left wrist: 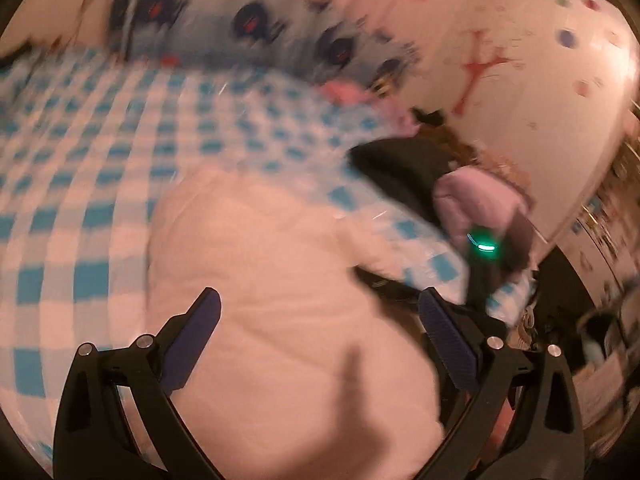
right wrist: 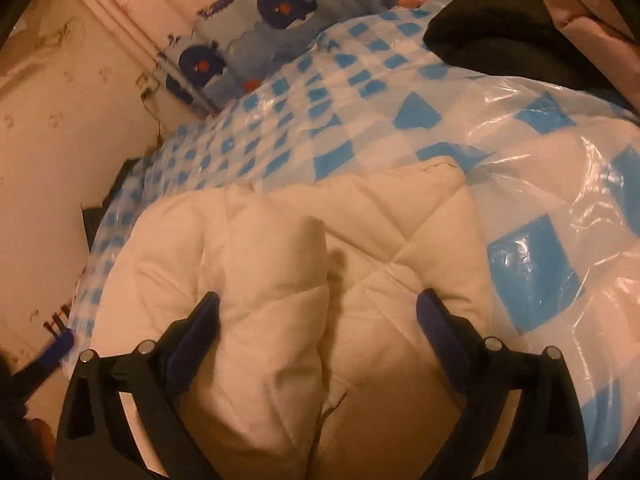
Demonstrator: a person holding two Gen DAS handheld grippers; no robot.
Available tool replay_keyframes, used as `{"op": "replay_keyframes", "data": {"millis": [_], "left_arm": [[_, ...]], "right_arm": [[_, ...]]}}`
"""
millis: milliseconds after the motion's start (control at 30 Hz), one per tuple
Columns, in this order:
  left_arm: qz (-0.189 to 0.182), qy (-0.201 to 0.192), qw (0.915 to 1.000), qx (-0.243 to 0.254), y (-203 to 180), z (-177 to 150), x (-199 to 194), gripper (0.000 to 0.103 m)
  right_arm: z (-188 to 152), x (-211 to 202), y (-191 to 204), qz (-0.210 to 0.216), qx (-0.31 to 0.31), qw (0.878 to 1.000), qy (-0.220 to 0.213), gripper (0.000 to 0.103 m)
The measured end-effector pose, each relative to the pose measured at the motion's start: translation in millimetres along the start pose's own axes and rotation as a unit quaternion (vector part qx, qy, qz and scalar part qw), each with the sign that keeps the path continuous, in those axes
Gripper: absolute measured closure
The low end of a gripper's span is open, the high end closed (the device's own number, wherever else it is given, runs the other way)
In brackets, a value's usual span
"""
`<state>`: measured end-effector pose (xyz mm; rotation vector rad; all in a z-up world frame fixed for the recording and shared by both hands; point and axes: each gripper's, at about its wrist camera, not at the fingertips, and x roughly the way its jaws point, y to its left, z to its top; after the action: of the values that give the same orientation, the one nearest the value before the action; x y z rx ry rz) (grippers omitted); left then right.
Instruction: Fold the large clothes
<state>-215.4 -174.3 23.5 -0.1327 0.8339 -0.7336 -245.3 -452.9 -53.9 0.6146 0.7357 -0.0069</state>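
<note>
A: Two views share one bed under a glossy blue-and-white checked plastic cover (right wrist: 360, 80), beside pale pink walls (right wrist: 60, 140).

B: And the clothing?

A: A cream quilted padded garment (right wrist: 280, 280) lies bunched on that cover. Left gripper (left wrist: 320, 308) and right gripper (right wrist: 318, 308) hover spread wide, pinching nothing.

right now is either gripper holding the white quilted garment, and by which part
Nothing is held: the left gripper and right gripper both stand open over the white quilted garment, pads clear of it.
</note>
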Motion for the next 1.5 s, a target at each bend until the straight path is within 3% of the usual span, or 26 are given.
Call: {"op": "replay_keyframes", "data": {"millis": [67, 167, 233, 300, 400, 467, 567, 633, 700, 867, 900, 967, 1067, 1200, 1267, 1367, 1433, 1500], "left_arm": [[0.006, 0.050, 0.9986, -0.014, 18.4, -9.4, 33.0, 0.008], [0.040, 0.064, 0.9965, 0.035, 12.3, -22.0, 47.6, 0.008], [0.035, 0.067, 0.9966, 0.034, 12.3, -19.8, 43.5, 0.008], [0.023, 0.051, 0.9982, 0.021, 16.4, -16.3, 22.8, 0.008], [0.022, 0.011, 0.9997, -0.008, 31.5, -14.1, -13.0, 0.008], [0.032, -0.010, 0.9986, -0.041, 55.5, -16.2, -32.2, 0.008], [0.031, 0.017, 0.9904, -0.133, 101.6, -24.0, -28.0, 0.008], [0.019, 0.035, 0.9803, -0.193, 126.1, -36.6, -21.2, 0.008], [0.000, 0.052, 0.9746, -0.218, 135.8, -46.5, -11.4, 0.008], [-0.088, 0.075, 0.9709, -0.209, 110.4, -62.8, 23.3, 0.008], [-0.064, 0.070, 0.9798, -0.176, 94.3, -59.7, 23.2, 0.008], [-0.072, 0.068, 0.9827, -0.157, 83.3, -55.5, 19.9, 0.008], [-0.062, 0.040, 0.9883, -0.134, 86.4, -41.6, -0.6, 0.008], [-0.012, -0.019, 0.9910, -0.132, 133.5, -9.8, -52.0, 0.008], [0.017, -0.035, 0.9894, -0.140, 166.5, 1.7, -73.5, 0.008], [0.076, -0.006, 0.9827, -0.169, 235.7, 0.3, -83.5, 0.008], [0.066, 0.026, 0.9747, -0.212, 275.3, -14.3, -79.1, 0.007], [0.060, 0.016, 0.9770, -0.204, 283.3, -19.0, -87.9, 0.007]], "right_arm": [[-3.8, 6.5, -3.6, 0.005, -0.005, 1.000, -0.007, 0.007], [-1.7, 23.4, -7.8, 0.008, -0.002, 1.000, 0.008, 0.007], [3.7, 21.5, -7.0, 0.012, -0.005, 0.999, 0.029, 0.007], [11.8, 4.8, -4.4, 0.015, 0.003, 0.999, 0.048, 0.007], [16.7, -40.1, 9.4, 0.001, -0.019, 1.000, 0.019, 0.007], [12.8, -54.3, 17.4, -0.010, -0.036, 0.999, 0.027, 0.007], [1.2, -37.2, 17.8, -0.051, -0.056, 0.995, 0.068, 0.007], [-6.7, -22.6, 3.4, -0.038, -0.030, 0.996, 0.080, 0.007], [-8.4, -18.3, -4.1, -0.029, -0.013, 0.997, 0.077, 0.007], [-18.2, -19.4, -6.5, -0.011, 0.008, 0.999, 0.051, 0.006], [-23.5, -20.4, -6.2, -0.005, 0.017, 0.999, 0.037, 0.005], [-29.1, -19.4, -2.1, 0.003, 0.033, 0.999, 0.018, 0.005], [-27.3, -6.0, 21.8, 0.040, 0.049, 0.998, 0.006, 0.005], [-9.5, 54.0, 110.5, 0.098, 0.005, 0.995, 0.028, 0.005], [-2.5, 90.0, 162.2, 0.096, -0.043, 0.994, 0.043, 0.006], [-4.6, 148.3, 212.0, 0.066, -0.103, 0.988, 0.090, 0.005], [-12.2, 181.0, 215.2, 0.072, -0.101, 0.984, 0.125, 0.005], [-15.4, 179.9, 210.7, 0.066, -0.108, 0.984, 0.125, 0.005]]}}
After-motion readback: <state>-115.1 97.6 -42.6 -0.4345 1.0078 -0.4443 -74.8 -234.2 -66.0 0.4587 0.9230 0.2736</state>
